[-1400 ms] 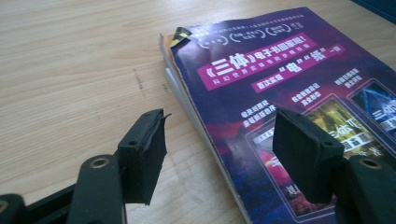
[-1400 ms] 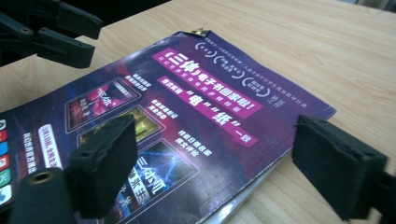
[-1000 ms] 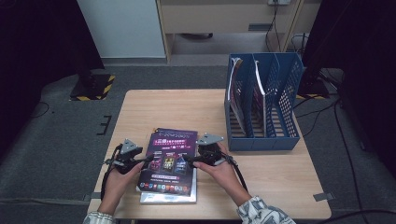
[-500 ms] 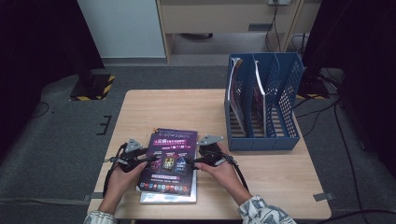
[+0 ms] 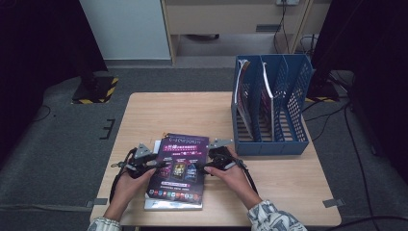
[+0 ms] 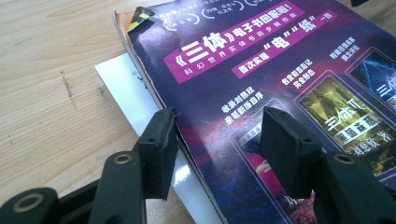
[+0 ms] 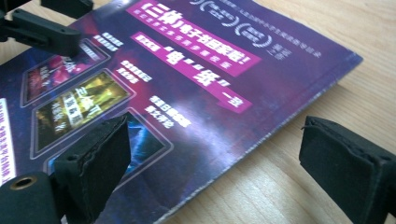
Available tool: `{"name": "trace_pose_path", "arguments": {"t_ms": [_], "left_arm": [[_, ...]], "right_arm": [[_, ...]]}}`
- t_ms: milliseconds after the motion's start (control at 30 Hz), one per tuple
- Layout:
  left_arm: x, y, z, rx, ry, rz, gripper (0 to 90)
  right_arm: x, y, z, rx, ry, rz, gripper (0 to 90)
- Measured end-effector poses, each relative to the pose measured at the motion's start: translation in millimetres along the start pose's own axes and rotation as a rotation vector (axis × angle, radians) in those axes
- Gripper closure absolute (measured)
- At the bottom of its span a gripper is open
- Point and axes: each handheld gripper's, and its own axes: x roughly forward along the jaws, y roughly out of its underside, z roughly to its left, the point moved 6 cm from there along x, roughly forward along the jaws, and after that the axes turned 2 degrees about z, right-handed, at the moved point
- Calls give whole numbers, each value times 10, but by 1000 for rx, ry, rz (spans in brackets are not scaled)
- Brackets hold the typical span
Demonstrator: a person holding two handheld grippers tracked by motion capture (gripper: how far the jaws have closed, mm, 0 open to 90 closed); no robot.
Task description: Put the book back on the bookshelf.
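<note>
Purple magazine lies flat atop a stack near the front edge of a wooden table, w/ left gripper at its left edge, jaws just narrowing but apart astride that edge, & right gripper at its right edge, jaws widening, spread across the edge, not clamping.

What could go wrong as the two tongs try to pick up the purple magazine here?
1. The left tongs, whose jaws have just been closing, straddle the purple magazine edge above a white sheet: both might lift.
2. The right tongs stand open over the opposite edge; a thin cover could bend or slip.
</note>
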Motion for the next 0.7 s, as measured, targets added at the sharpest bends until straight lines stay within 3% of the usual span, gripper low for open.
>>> {"name": "trace_pose_path", "arguments": {"t_ms": [400, 533, 700], "left_arm": [[8, 18, 12, -40, 10, -15, 456], [6, 21, 11, -38, 7, -12, 456], [6, 22, 10, -40, 6, -13, 455]], "right_arm": [[88, 43, -56, 41, -41, 13, 77], [110, 57, -77, 77, -73, 19, 72], [143, 48, -70, 79, -85, 2, 72]]}}
